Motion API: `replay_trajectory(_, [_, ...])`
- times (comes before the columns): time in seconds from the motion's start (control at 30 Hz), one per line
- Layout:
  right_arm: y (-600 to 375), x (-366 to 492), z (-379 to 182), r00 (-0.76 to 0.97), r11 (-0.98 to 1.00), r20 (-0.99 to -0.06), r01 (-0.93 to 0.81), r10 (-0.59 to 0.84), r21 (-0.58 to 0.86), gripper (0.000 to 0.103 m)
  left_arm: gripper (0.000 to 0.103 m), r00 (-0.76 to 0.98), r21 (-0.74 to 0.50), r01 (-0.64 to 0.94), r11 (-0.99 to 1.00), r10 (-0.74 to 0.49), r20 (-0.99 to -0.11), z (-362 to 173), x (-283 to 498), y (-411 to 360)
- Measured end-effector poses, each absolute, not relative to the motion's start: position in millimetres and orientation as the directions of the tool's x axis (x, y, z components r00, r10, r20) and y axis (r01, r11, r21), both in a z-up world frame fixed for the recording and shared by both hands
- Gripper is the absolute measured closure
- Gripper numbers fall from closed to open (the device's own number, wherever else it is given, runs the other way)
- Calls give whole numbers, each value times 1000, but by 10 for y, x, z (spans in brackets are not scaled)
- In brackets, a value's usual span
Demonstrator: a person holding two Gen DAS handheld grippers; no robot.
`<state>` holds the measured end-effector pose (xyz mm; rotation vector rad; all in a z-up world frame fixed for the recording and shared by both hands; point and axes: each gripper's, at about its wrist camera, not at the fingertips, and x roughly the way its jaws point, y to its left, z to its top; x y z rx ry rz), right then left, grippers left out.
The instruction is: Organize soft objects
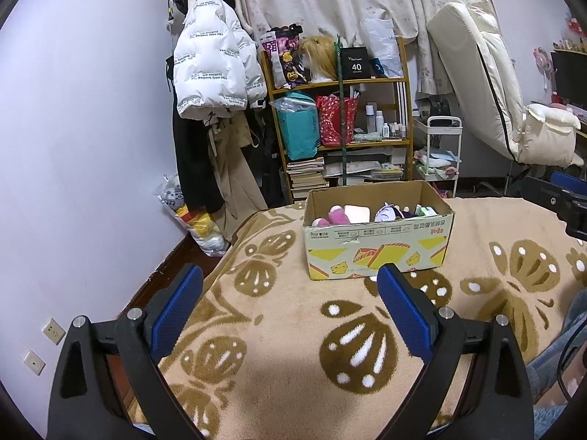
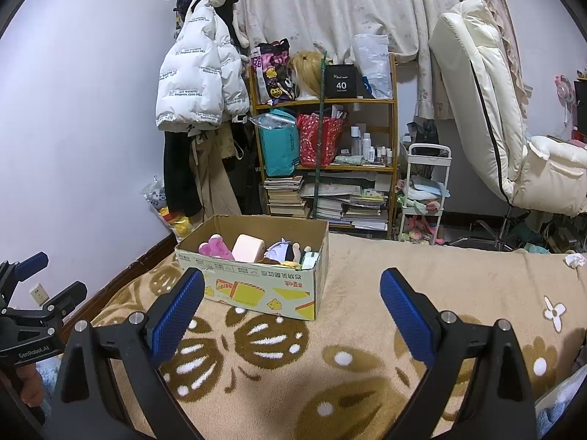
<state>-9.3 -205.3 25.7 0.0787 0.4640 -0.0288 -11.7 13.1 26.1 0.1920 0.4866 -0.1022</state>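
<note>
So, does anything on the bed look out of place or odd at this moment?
One small thing: a crumpled white paper ball lies alone on the tan flower-pattern blanket, far from the open cardboard box that holds the plush toys. The box stands upright and nothing has spilled. Both grippers, left and right, are open and empty.

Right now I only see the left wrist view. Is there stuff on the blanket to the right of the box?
Observer: Yes, a crumpled white wad lies on the blanket, far right of the box.
Operator: Is the right gripper open?
Observer: Yes, the right gripper is open and holds nothing.
Operator: Can you see who holds mine?
Observer: Only part of a hand, below the left gripper.
</note>
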Motion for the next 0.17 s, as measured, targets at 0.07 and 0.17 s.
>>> replay_trajectory(0.07, [-2056, -91, 257, 894, 997, -449, 45, -8, 70, 2, 8, 879, 160, 141, 977, -50, -474, 259, -119, 131])
replay_trajectory(0.17, [-2058, -96, 261, 894, 997, -449, 45, -9, 70, 2, 8, 878, 158, 142, 977, -51, -475, 257, -119, 125])
